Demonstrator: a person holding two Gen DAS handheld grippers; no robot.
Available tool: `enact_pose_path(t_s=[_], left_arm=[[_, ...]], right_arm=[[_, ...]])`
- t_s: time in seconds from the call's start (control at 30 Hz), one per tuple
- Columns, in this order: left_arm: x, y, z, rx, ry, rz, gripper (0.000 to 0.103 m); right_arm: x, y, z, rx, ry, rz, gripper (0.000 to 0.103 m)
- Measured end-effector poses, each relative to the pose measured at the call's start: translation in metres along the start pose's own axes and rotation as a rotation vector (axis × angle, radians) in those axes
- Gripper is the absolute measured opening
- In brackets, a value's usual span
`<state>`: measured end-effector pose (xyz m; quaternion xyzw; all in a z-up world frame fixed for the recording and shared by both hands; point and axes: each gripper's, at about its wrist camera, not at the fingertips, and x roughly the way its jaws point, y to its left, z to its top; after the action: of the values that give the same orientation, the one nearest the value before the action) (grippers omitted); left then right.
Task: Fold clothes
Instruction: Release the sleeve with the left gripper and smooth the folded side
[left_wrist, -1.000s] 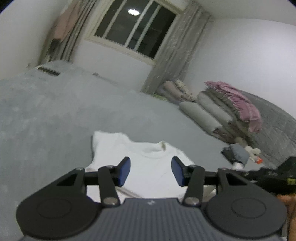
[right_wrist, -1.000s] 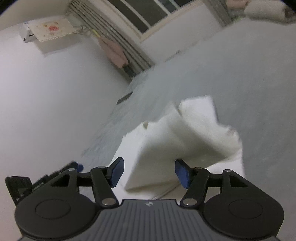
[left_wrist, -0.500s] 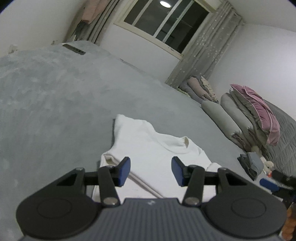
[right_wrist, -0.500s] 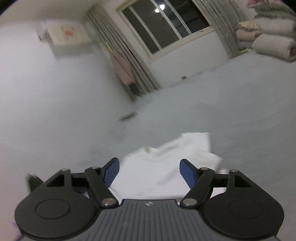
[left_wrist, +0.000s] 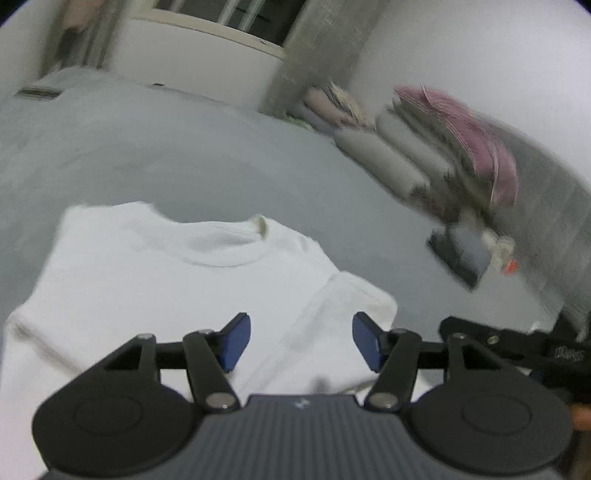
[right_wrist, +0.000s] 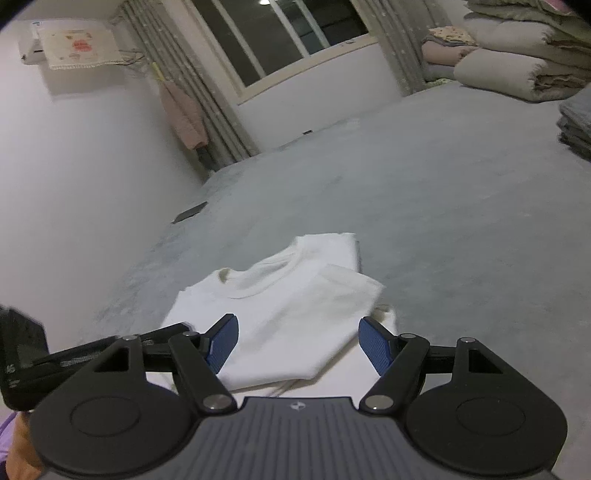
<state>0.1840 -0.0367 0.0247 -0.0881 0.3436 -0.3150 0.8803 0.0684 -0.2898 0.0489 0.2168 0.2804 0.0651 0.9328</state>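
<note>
Our left hand-held gripper (left_wrist: 301, 341) has just been opening; its blue pads stand spread above the white T-shirt (left_wrist: 177, 280), nothing between them. Our right hand-held gripper (right_wrist: 298, 343) is spread too, gripping nothing. The shirt lies partly folded on the grey bed (right_wrist: 443, 192), its collar (right_wrist: 258, 280) pointing away from us, long axis running toward the window (right_wrist: 280, 37). Its near hem is cut off behind the grippers. The left view is blurred. Rolled quilts (right_wrist: 517, 70) are stacked well apart, blocking nothing.

White shirt (right_wrist: 291, 306) partly folded on grey carpet (right_wrist: 461, 221), right gripper (right_wrist: 298, 343) spread empty above it
</note>
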Motion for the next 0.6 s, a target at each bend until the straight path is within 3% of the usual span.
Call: enact_pose_path(t_s=[0.1, 0.17, 0.23, 0.33, 0.5, 0.6], left_arm=[[0.033, -0.010, 0.002, 0.023, 0.056, 0.020, 0.059], [0.049, -0.012, -0.003, 0.024, 0.071, 0.023, 0.050], [0.051, -0.015, -0.010, 0.044, 0.062, 0.003, 0.010], [0.041, -0.021, -0.020, 0.089, 0.030, -0.042, 0.005], [0.001, -0.043, -0.037, 0.196, -0.052, -0.146, 0.004], [-0.024, -0.061, -0.055, 0.285, -0.058, -0.193, 0.004]], right_arm=[[-0.001, -0.010, 0.003, 0.031, -0.005, -0.026, 0.072], [-0.004, -0.011, 0.004, 0.048, -0.020, -0.019, 0.072], [-0.010, -0.011, 0.005, 0.053, -0.034, -0.004, 0.072], [-0.018, -0.010, 0.006, 0.054, -0.054, 0.009, 0.072], [-0.023, -0.014, 0.009, 0.091, -0.077, 0.020, 0.072], [-0.027, -0.018, 0.011, 0.115, -0.097, 0.015, 0.072]])
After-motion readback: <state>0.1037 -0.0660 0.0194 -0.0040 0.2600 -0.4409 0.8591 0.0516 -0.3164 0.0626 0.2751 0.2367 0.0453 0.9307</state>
